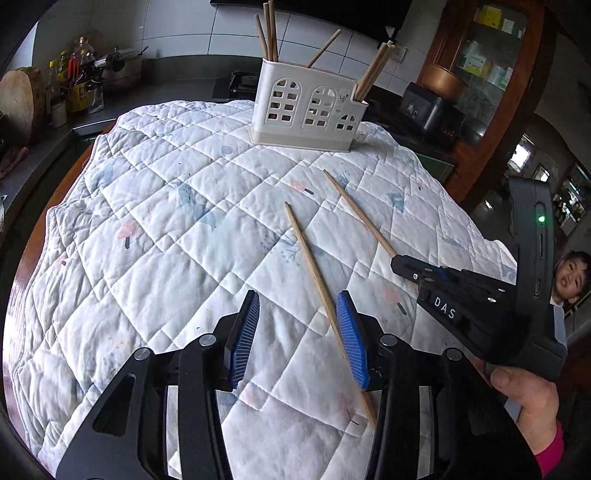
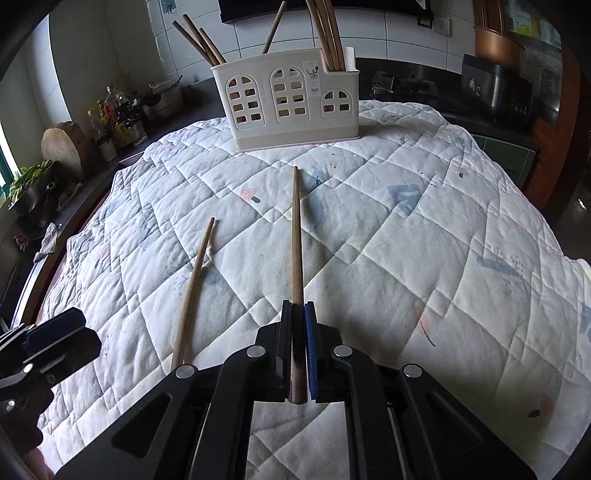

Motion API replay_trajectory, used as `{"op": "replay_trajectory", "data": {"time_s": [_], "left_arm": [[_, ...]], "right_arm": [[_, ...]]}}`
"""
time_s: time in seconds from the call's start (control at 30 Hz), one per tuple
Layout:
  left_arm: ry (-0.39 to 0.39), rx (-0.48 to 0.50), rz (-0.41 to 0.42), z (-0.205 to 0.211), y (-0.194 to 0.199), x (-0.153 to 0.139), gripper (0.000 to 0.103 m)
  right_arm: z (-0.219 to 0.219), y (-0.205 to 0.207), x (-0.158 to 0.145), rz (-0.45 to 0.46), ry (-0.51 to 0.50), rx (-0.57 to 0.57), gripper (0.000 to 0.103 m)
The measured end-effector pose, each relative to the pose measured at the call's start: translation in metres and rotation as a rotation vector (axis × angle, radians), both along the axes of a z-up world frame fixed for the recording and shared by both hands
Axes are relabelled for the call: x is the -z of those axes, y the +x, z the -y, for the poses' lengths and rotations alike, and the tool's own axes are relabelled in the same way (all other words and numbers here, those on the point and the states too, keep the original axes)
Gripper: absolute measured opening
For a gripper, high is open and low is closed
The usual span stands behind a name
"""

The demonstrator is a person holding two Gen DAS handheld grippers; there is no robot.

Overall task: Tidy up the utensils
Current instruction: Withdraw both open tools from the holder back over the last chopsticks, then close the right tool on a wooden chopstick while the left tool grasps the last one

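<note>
Left wrist view: the left gripper (image 1: 298, 332) hung low over the white quilted cloth (image 1: 155, 221) covering the table, blue-padded jaws parted to a mid gap w/ nothing gripped. A long pale wooden chopstick (image 1: 314, 273) lay flat on the cloth near the near edge, long axis running from the near right up toward the far middle, thin tip pointing at the far edge; its near part passed just beside the right-hand blue pad (image 1: 351, 339), contact not clear. The right gripper (image 1: 397, 260) came in from the right edge, jaws closed on a second wooden chopstick (image 1: 354, 210), whose free end pointed toward the white plastic utensil holder w/ arched window cut-outs (image 1: 308, 107) at the far edge. More wooden chopsticks (image 1: 269, 29) stood upright or leaning in the holder's compartments.

Right wrist view: the right gripper (image 2: 298, 306) was clamped narrow on the second chopstick (image 2: 296, 236), long axis straight ahead, tip aimed at the holder (image 2: 288, 103), butt end back between the pads. The loose chopstick (image 2: 194, 288) lay to its left, angled slightly right toward the far edge. The left gripper (image 2: 55, 332) showed at the left edge.
</note>
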State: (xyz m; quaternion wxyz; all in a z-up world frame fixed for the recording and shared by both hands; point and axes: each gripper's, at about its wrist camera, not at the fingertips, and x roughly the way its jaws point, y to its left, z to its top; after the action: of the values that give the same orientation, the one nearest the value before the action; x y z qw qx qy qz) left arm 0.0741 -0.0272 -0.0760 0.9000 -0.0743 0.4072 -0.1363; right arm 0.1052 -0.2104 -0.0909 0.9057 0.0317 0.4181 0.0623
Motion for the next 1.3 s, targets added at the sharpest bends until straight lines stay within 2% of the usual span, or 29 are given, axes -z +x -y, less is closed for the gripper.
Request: {"op": "replay_trajectory", "data": {"time_s": [0.27, 0.4, 0.5, 0.77, 0.87, 0.93, 1.03, 1.3], "left_arm": [[0.006, 0.03, -0.055, 0.025, -0.004, 0.021, 0.042], [0.02, 0.03, -0.064, 0.036, -0.005, 0.029, 0.041], [0.016, 0.023, -0.081, 0.041, -0.005, 0.033, 0.031], [0.053, -0.023, -0.082, 0.053, -0.011, 0.04, 0.03], [0.096, -0.037, -0.067, 0.059, -0.013, 0.04, 0.03], [0.132, -0.039, -0.06, 0.061, -0.013, 0.04, 0.021], [0.128, -0.034, -0.075, 0.056, -0.01, 0.039, 0.011], [0.114, -0.002, -0.06, 0.043, -0.007, 0.022, 0.006]], "right_arm": [[0.012, -0.019, -0.027, 0.101, -0.031, 0.008, 0.006], [0.017, -0.023, -0.033, 0.123, -0.02, 0.008, 0.006], [0.017, -0.025, -0.035, 0.131, -0.018, 0.002, 0.006], [0.019, -0.027, -0.038, 0.141, -0.004, -0.005, 0.006], [0.02, -0.028, -0.04, 0.147, -0.002, -0.006, 0.006], [0.021, -0.029, -0.042, 0.153, 0.001, -0.005, 0.006], [0.023, -0.03, -0.043, 0.157, 0.004, -0.003, 0.006], [0.023, -0.032, -0.05, 0.177, 0.006, -0.007, 0.006]]}}
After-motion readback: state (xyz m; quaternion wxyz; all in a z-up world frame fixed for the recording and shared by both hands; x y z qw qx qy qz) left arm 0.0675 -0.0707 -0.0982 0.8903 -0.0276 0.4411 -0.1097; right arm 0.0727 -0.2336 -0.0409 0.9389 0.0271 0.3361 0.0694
